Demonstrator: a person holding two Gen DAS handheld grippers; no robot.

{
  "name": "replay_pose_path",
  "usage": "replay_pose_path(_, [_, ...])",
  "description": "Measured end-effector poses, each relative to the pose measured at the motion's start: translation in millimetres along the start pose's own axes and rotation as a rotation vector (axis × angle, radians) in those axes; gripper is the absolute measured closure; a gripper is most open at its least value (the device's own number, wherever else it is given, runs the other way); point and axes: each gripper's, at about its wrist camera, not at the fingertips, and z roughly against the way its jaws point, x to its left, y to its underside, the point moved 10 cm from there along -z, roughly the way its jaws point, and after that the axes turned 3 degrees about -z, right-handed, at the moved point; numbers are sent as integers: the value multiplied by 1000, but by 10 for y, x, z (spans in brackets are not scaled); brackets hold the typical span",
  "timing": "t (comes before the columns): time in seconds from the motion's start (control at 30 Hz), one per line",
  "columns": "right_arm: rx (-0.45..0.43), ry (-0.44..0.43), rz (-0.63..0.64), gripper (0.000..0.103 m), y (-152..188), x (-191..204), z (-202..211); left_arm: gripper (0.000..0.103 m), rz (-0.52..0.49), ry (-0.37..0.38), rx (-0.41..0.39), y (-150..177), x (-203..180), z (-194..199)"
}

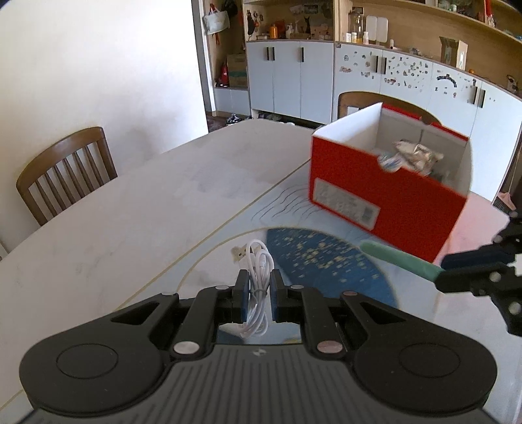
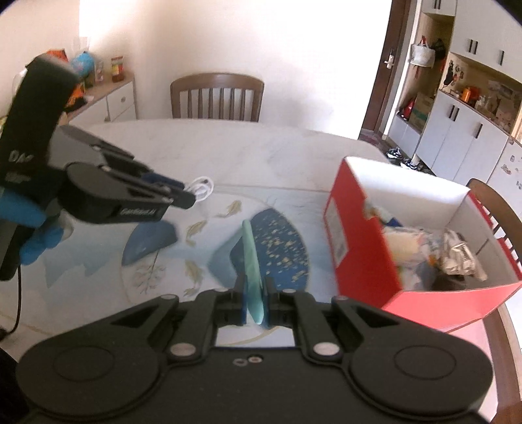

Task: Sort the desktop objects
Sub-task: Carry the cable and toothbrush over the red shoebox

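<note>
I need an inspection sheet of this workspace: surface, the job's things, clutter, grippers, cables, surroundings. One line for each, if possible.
Surface: pale table with a glossy printed mat showing blue shapes and fish.
Job's things: coiled white cable and a flat green strip, both held above the mat; open red box standing on the mat.
Clutter: crumpled wrappers and other items inside the red box; not identifiable.
Grippers: left gripper shut on the white cable; right gripper shut on the green strip.
Cables: apart from the coiled one, a dark cord hanging under the left gripper.
Surroundings: wooden chair, white cabinets, filled shelves.
</note>
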Motion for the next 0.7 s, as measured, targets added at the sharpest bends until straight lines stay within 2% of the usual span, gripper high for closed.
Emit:
replay_pose_path(0.43, [-59,-20,-49,95,-226,-563,432,91,6,25,-34,-530,-566,412])
replay_pose_path(0.7, [-74,-21,-79,95,-302,-1043,591,91,29,37,-55,-899,-877,443])
